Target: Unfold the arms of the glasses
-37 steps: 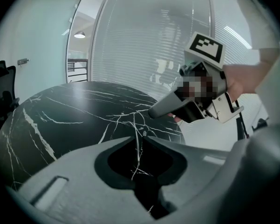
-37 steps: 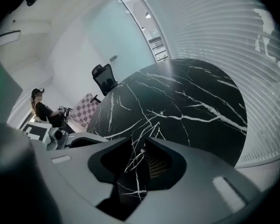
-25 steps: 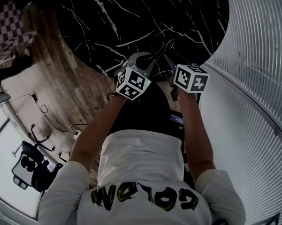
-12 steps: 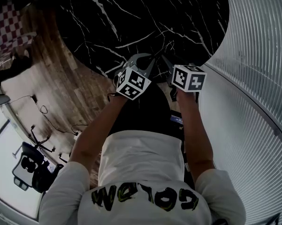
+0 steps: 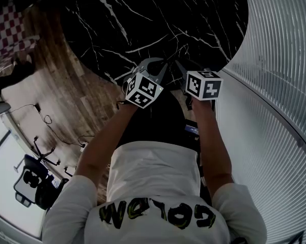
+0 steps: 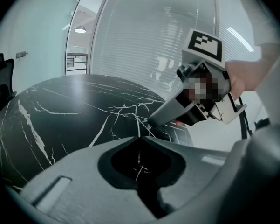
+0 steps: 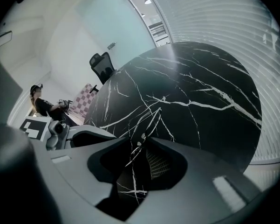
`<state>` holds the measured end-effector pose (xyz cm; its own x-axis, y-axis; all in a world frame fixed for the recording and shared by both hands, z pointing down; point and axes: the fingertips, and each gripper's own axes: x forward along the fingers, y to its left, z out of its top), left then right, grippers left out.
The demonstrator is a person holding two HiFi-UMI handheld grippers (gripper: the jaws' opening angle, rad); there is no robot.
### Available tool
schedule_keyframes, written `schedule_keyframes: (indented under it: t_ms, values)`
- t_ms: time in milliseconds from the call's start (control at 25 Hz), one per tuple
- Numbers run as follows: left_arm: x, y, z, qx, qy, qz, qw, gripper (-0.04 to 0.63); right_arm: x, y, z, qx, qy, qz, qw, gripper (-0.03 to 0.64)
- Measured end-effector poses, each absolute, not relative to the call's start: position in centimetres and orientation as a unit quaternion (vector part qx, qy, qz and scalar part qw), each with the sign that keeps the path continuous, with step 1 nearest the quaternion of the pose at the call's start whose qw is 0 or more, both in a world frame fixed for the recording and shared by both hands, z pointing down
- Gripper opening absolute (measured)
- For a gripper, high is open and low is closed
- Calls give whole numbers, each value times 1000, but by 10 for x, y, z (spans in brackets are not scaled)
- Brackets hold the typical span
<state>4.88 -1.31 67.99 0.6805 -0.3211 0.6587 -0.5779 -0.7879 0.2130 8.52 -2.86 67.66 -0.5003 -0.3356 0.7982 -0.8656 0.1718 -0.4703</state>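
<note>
Head view: the left claw (image 5: 162,67) and the right claw (image 5: 179,67) are hovering tip to tip over the near edge of the black marble table (image 5: 142,14).

Right gripper view: the thin wire glasses (image 7: 143,135) are sitting hinge-first between this claw's narrowly spread jaws, which have just been closing without yet pressing.

Left gripper view: its jaws, having just been closing, are pinching together on the glasses' wire.
</note>
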Motion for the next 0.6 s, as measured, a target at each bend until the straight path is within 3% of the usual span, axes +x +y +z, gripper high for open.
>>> schedule_keyframes:
  t_ms: [600]
  values:
    - [37, -23, 676, 891, -260, 315, 196, 18, 85, -28, 675, 413, -720, 467, 304, 100]
